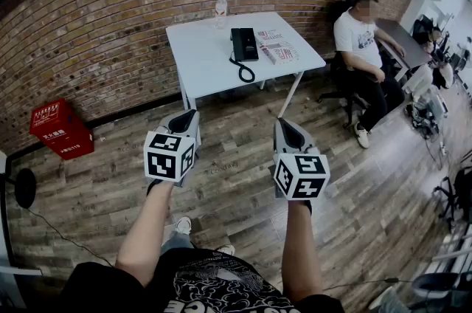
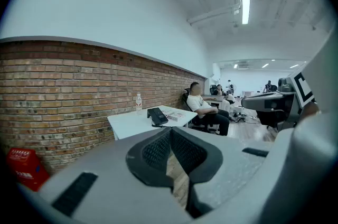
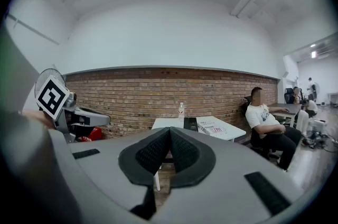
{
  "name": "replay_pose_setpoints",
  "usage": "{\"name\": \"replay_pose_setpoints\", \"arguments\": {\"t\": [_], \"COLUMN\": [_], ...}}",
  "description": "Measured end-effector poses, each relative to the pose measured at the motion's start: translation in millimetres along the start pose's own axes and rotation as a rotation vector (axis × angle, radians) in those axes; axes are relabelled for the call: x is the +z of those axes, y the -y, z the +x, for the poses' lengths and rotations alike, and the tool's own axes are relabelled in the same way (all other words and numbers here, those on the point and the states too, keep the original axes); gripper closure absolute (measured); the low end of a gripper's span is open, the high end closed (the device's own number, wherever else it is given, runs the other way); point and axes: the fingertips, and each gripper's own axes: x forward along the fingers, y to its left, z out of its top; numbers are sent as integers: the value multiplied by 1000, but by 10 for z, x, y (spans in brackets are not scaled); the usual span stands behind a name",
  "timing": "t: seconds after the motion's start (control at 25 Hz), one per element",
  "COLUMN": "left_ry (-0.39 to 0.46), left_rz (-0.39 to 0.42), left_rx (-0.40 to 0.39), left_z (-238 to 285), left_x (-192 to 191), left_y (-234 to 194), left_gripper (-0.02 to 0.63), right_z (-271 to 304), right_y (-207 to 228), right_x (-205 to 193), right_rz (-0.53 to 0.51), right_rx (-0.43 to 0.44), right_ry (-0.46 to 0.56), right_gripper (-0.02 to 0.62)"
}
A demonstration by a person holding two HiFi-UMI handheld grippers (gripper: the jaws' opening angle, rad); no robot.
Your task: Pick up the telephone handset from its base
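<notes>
Left claw (image 1: 189,115) and right claw (image 1: 284,124), both closed empty, hover well short of the telephone handset (image 1: 237,44).

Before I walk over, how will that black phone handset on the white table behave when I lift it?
The handset looks like rigid plastic, so probably stiff and fairly light. Its curly cord will likely stretch and tug back, possibly dragging the base across the smooth table.

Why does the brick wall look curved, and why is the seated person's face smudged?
Head view: the wide-angle lens bows the brick wall into an arc; the seated person has a mosaic patch laid over the face afterwards. Left gripper view: the ceiling lamp glares white, corners go black. Right gripper view: same black corners.
</notes>
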Motion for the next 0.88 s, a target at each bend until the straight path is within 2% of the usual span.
{"name": "replay_pose_setpoints", "arguments": {"t": [0.24,0.44,0.88], "left_ry": [-1,5,-1], "left_rz": [-5,-24,-86], "left_rx": [-1,-36,-111], "left_z": [113,329,1230], "left_x": [28,75,164], "left_y": [36,-23,-434], "left_gripper": [600,598,591], "right_z": [66,223,1099], "right_y": [53,107,352], "right_x": [-30,-50,-2], "right_rz": [-10,-11,-23], "right_rx": [15,13,-6], "right_ry": [-12,-25,-59], "right_gripper": [595,595,595]}}
